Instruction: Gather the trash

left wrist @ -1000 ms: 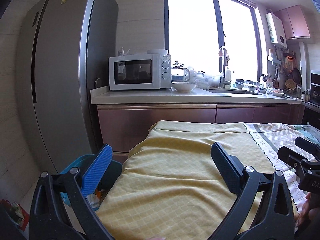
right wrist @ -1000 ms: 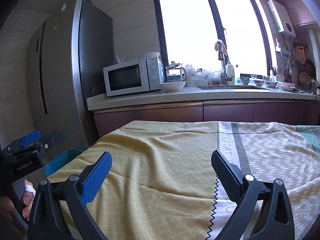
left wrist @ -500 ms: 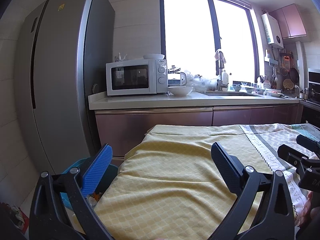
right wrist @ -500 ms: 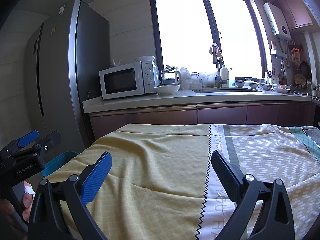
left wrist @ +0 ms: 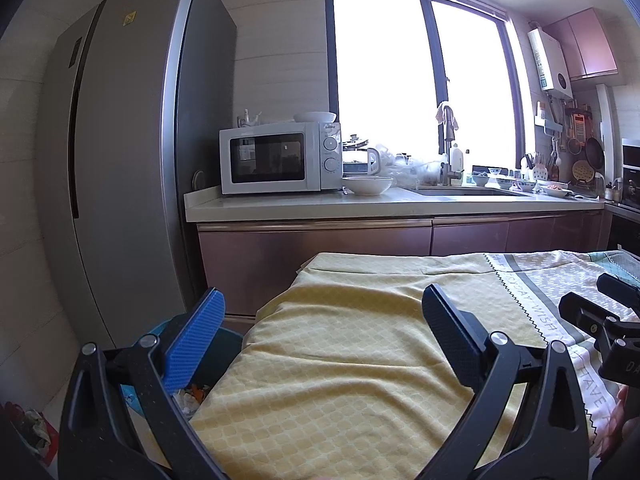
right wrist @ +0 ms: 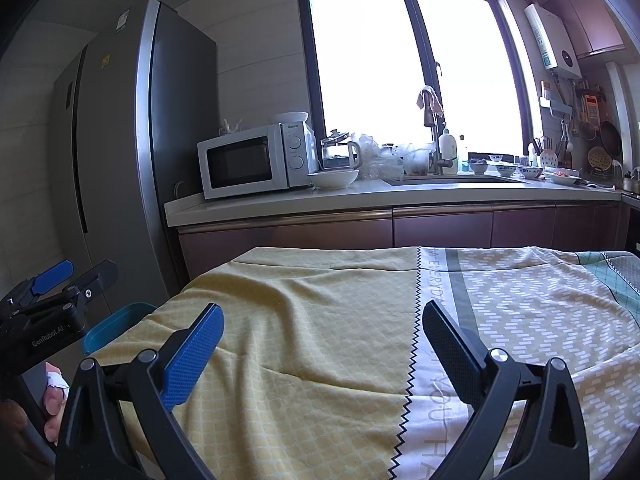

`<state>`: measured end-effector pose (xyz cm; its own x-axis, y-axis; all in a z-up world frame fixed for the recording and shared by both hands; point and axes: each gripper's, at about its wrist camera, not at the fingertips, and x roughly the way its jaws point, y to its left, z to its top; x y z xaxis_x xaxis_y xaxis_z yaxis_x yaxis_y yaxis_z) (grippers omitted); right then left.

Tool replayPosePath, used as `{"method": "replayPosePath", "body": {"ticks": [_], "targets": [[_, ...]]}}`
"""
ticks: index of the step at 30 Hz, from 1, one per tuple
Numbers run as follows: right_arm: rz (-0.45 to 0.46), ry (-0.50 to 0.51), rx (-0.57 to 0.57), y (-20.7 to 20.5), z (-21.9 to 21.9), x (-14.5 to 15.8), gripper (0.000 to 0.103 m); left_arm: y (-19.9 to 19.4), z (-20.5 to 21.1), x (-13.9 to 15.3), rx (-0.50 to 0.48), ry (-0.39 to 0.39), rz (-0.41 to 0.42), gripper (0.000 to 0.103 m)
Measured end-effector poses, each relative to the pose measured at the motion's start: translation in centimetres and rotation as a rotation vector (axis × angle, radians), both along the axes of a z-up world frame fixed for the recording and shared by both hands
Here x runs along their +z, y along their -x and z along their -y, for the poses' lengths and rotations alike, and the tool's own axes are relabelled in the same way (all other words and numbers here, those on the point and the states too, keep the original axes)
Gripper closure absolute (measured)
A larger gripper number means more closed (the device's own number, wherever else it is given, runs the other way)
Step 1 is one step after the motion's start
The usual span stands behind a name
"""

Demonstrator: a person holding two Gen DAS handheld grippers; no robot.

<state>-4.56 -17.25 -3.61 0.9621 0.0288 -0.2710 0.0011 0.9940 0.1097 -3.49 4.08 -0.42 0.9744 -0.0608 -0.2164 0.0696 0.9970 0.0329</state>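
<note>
My left gripper (left wrist: 320, 332) stands open over the near left part of a table under a yellow cloth (left wrist: 352, 352), nothing between its fingers. My right gripper (right wrist: 322, 342) is open too, above the cloth (right wrist: 312, 328) near its zigzag border. A blue trash bin (left wrist: 224, 344) stands on the floor at the table's left end, with scraps of trash (left wrist: 190, 396) showing inside; in the right wrist view its rim (right wrist: 116, 320) shows beside the cloth. No loose trash shows on the cloth. The left gripper (right wrist: 64, 280) appears at the left edge of the right wrist view, a hand under it.
A tall grey fridge (left wrist: 120, 184) stands left of the bin. Behind the table runs a counter (left wrist: 400, 204) with a white microwave (left wrist: 280, 160), a white bowl (left wrist: 367, 185), a kettle and a sink. A red bag (left wrist: 32, 428) lies on the floor at far left.
Both grippers have tilted upward and drawn back a little, so the counter and window sit lower in view. Their jaws stay open. Nothing was taken hold of.
</note>
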Motion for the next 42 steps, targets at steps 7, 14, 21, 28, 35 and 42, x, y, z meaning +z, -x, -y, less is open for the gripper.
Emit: {"method": "replayPosePath", "body": {"ticks": [7, 14, 21, 28, 35, 42], "targets": [[0.002, -0.001, 0.007, 0.0, 0.15, 0.09, 0.007, -0.02, 0.04, -0.06, 0.005, -0.002, -0.001, 0.006], [0.001, -0.004, 0.009, -0.1, 0.26, 0.12, 0.007, 0.03, 0.12, 0.0, 0.012, -0.002, 0.002, 0.006], [-0.001, -0.006, 0.008, -0.2, 0.35, 0.19, 0.007, 0.09, 0.11, -0.07, 0.017, -0.002, 0.003, 0.006], [-0.001, -0.008, 0.006, -0.17, 0.39, 0.18, 0.007, 0.04, 0.14, -0.07, 0.018, -0.003, 0.001, 0.006], [-0.001, -0.009, 0.004, -0.14, 0.36, 0.17, 0.007, 0.01, 0.25, -0.13, 0.018, -0.003, -0.004, 0.006], [-0.002, -0.016, 0.004, -0.34, 0.51, 0.09, 0.007, -0.01, 0.35, -0.16, 0.017, -0.003, -0.007, 0.006]]}}
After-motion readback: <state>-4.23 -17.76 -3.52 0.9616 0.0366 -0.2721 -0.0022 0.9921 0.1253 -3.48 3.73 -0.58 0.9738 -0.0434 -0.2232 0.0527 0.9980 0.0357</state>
